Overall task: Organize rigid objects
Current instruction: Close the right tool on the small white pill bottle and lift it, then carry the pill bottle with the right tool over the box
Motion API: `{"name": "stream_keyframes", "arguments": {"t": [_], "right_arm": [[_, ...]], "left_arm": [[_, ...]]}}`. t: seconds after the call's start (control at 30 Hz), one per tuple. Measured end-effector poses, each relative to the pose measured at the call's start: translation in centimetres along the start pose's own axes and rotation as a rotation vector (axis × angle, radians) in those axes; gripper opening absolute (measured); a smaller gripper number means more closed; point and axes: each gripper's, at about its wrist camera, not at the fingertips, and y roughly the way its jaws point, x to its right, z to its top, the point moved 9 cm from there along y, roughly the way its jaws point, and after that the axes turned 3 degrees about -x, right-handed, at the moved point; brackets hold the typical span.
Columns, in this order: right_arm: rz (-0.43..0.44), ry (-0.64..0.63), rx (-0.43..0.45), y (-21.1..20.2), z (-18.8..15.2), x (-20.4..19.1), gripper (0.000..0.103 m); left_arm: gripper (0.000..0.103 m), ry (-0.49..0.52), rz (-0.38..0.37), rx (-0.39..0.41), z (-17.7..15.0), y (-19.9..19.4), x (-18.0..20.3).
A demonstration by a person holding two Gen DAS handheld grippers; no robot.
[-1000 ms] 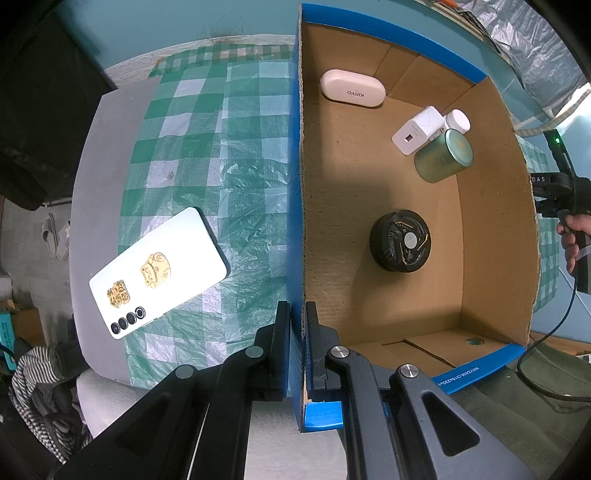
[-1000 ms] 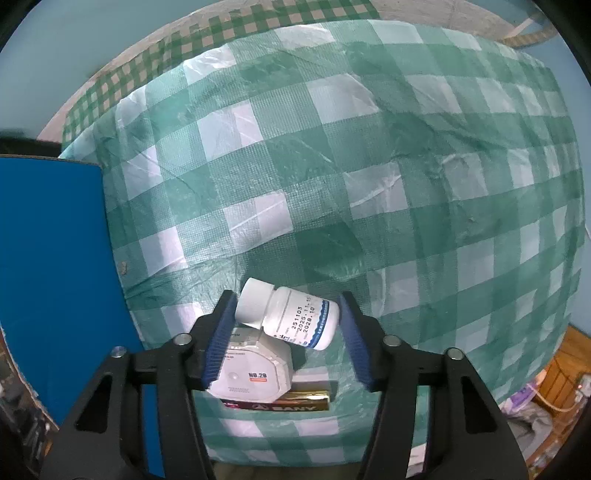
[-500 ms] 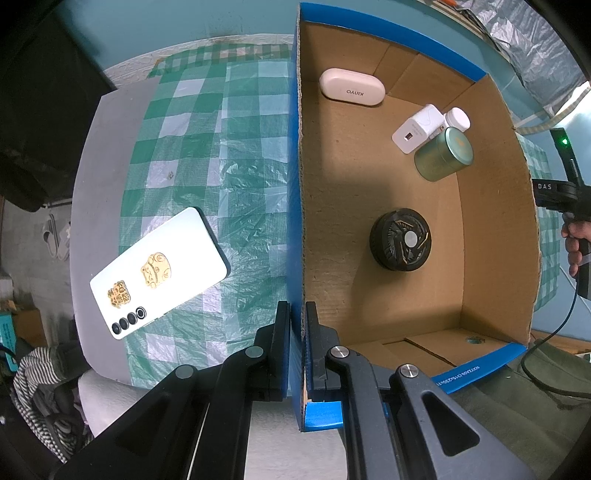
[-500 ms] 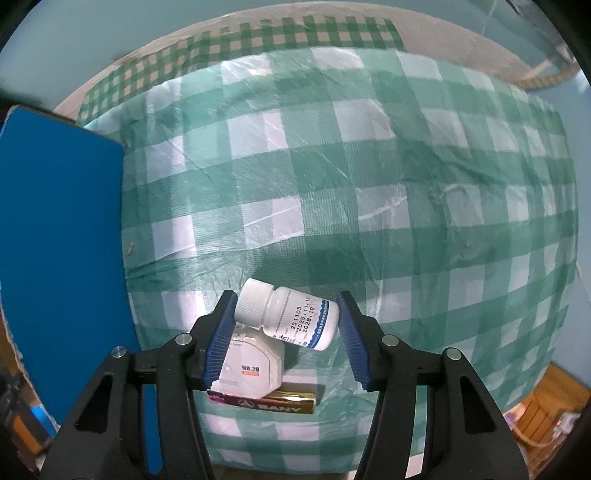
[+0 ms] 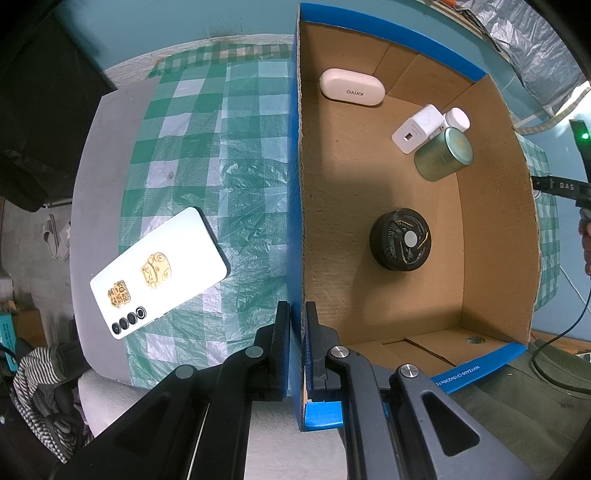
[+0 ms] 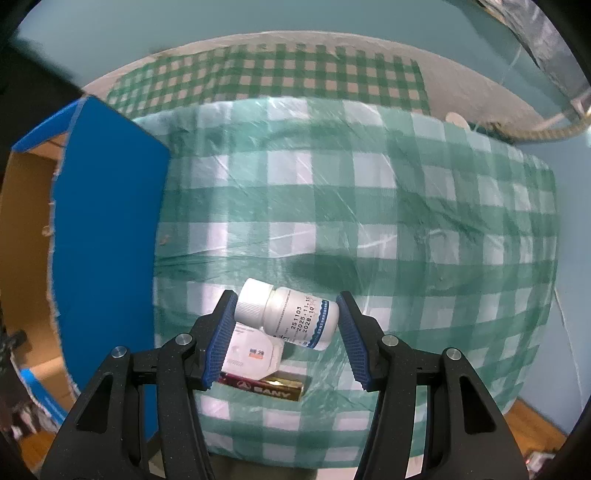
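Box (image 5: pixel 491 236) already has five things in it: earbud case, charger, small bottle, green tin, black disc. Left hand-held gripper (image 5: pixel 297 325) is pinched on the box's near wall. Right hand-held gripper (image 6: pixel 282 325) clamps a white pill bottle (image 6: pixel 286 317) just outside the box. Phone (image 5: pixel 159 271) and a couple of small packs remain on the desk beside the box.

Note green-white checked tablecloth (image 5: pixel 207 155) covering table; striped fabric (image 5: pixel 40 373) lower left; black cable (image 5: pixel 561 332) at right edge; teal wall (image 6: pixel 258 22) behind.
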Motion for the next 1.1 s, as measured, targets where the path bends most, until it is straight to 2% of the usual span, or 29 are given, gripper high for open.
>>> {"name": "stream_keyframes", "arguments": {"t": [0.3,0.7,0.87,1.1], "right_arm": [[0.028,-0.087,0.056,-2.7,1.0,-2.2,0.055],[0.063,-0.277,0.132,-6.5,2.7,-8.1,0.055],[0.092,-0.396,0.143,-7.5,2.7,-11.7,0.055],[0.068,-0.622,0.135,-7.3,1.9,-16.5,0.055]], "left_arm": [[0.006,0.005,0.005,0.000,-0.1,0.0,-0.1],[0.006,0.007,0.006,0.001,-0.1,-0.1,-0.1],[0.006,0.006,0.008,0.002,-0.1,0.0,-0.1],[0.006,0.009,0.008,0.001,-0.1,0.0,0.0]]}}
